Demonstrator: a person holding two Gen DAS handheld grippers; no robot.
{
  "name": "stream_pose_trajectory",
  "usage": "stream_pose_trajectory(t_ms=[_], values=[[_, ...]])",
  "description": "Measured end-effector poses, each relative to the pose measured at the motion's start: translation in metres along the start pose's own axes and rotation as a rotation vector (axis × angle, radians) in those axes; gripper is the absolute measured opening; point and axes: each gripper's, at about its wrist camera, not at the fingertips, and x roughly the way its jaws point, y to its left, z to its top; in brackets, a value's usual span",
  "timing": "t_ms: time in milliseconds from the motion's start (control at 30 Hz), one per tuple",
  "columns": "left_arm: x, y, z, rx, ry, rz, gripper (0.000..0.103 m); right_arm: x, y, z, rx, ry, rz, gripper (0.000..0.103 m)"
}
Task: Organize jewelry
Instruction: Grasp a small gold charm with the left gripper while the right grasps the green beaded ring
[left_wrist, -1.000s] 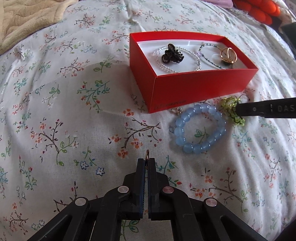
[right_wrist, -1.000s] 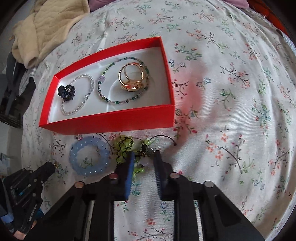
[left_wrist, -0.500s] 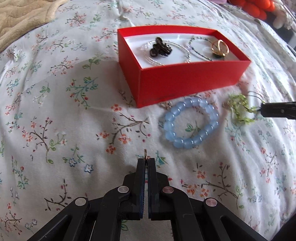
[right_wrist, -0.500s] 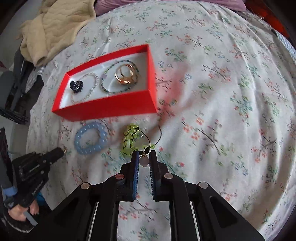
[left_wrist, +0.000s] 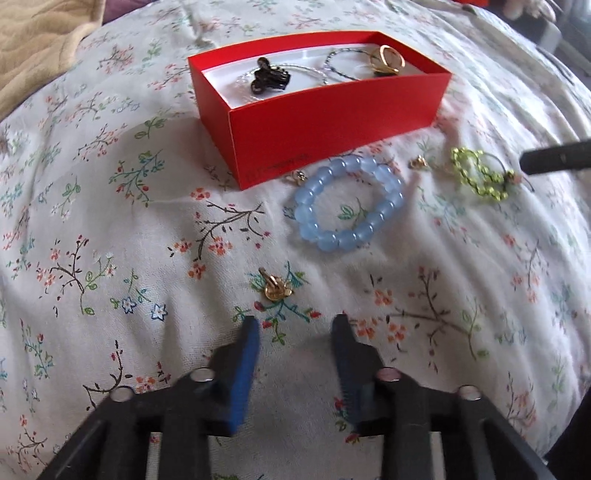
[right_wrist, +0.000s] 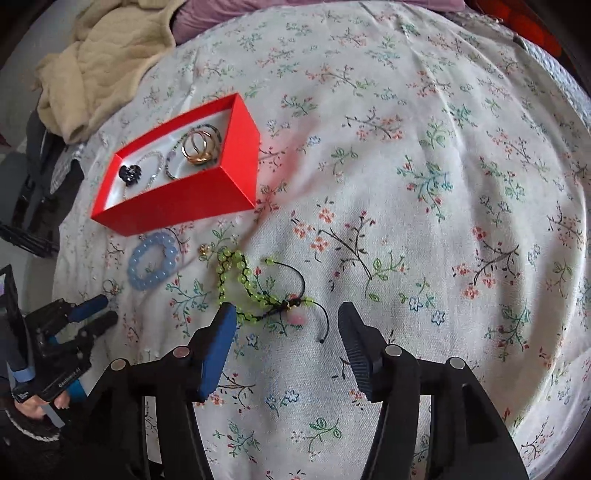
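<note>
A red box (left_wrist: 332, 110) (right_wrist: 192, 199) on the flowered bedspread holds a black hair claw (left_wrist: 267, 75), bead strands and gold rings (right_wrist: 199, 146). In front of it lie a blue bead bracelet (left_wrist: 349, 203) (right_wrist: 151, 258) and a green bead bracelet on black cord (left_wrist: 480, 175) (right_wrist: 255, 286). A small gold earring (left_wrist: 275, 288) lies just ahead of my left gripper (left_wrist: 295, 328), whose jaws are opening with nothing between them. My right gripper (right_wrist: 286, 323) is opening too, just short of the green bracelet's cord end, with no pad on it.
Two more small gold pieces (left_wrist: 299, 177) (left_wrist: 419, 161) lie near the blue bracelet. A beige blanket (right_wrist: 99, 55) is bunched at the bed's far left corner. The bed's edge drops off at the left in the right wrist view. A hand (right_wrist: 33, 406) holds the left gripper there.
Both grippers opened. The left let the gold earring drop onto the bedspread. The right dragged the green bracelet away from the box and let it go.
</note>
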Motion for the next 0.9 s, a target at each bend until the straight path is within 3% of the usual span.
stream_pose_trajectory(t_ms=[333, 433, 633, 667, 900], values=[[0.009, 0.01, 0.006, -0.052, -0.038, 0.01, 0.041, 0.034, 0.027, -0.001, -0.122, 0.034, -0.118, 0.06], [0.012, 0.01, 0.009, -0.055, -0.042, 0.017, 0.035, 0.04, 0.036, -0.003, -0.165, 0.015, -0.165, 0.06], [0.012, 0.014, 0.011, -0.08, -0.047, 0.026, 0.016, 0.041, 0.044, -0.004, -0.213, -0.002, -0.217, 0.026], [0.013, 0.015, 0.012, -0.086, -0.047, 0.027, 0.012, 0.04, 0.043, -0.003, -0.209, -0.002, -0.209, 0.015], [0.008, 0.015, 0.014, -0.107, -0.055, 0.029, 0.011, 0.026, 0.033, 0.001, -0.145, 0.001, -0.105, 0.012]])
